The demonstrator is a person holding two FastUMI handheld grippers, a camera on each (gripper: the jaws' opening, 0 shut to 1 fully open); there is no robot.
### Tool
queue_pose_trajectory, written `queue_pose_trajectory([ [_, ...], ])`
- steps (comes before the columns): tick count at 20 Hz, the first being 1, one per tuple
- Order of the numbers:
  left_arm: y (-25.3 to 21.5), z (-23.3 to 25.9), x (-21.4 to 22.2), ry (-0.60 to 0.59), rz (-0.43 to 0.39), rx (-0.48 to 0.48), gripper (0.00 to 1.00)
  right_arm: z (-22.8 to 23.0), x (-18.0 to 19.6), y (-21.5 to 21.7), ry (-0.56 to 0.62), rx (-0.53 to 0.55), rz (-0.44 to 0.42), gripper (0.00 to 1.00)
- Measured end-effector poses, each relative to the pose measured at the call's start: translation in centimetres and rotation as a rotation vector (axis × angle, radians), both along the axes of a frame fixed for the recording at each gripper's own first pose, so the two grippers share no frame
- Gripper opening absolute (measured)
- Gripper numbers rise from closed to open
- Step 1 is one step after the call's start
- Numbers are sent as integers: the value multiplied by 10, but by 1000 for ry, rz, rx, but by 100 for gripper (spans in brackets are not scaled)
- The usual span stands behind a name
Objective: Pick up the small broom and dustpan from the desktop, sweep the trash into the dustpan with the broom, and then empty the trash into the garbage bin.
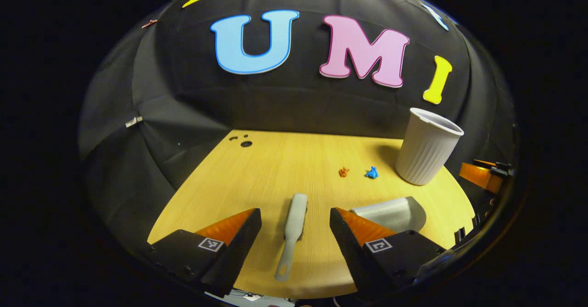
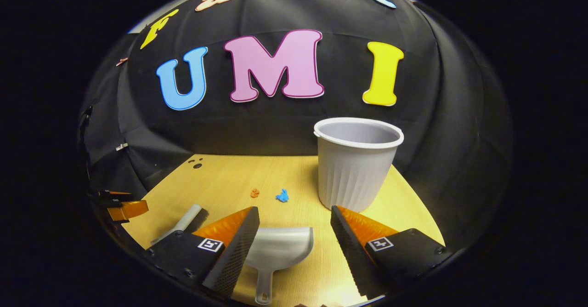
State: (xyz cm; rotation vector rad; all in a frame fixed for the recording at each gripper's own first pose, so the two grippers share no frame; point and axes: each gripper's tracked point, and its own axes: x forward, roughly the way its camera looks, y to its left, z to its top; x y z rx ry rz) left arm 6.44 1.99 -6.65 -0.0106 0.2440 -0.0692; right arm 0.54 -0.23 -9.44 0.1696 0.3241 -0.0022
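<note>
On the pale wooden bench [image 2: 294, 173] stands a white ribbed plastic garbage bin [image 2: 353, 169], upright at the right. Nearer lies a grey plastic dustpan [image 2: 278, 247], between the spread jaws of the right gripper [image 2: 294, 238], untouched. A slim grey broom [image 1: 293, 226] lies flat between the left gripper's [image 1: 295, 233] open jaws. A blue scrap [image 2: 282, 196] and an orange scrap [image 2: 254, 192] sit just left of the bin.

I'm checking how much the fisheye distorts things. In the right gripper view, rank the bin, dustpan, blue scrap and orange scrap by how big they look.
1. bin
2. dustpan, partly behind a finger and nearer the camera, so its true size is unsure
3. blue scrap
4. orange scrap, only slightly smaller
</note>
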Motion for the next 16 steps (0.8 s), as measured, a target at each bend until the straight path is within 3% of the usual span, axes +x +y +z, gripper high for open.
queue_pose_trajectory([
  [4, 5, -39, 18, 148, -18, -51, 96, -15, -4, -2, 40, 17, -11, 98],
  [11, 9, -120, 56, 428, -66, 11, 96, -53, -13, 7, 128, 43, -11, 99],
  [16, 12, -153, 82, 526, -62, 30, 96, -88, -24, 25, 225, 71, 17, 99],
])
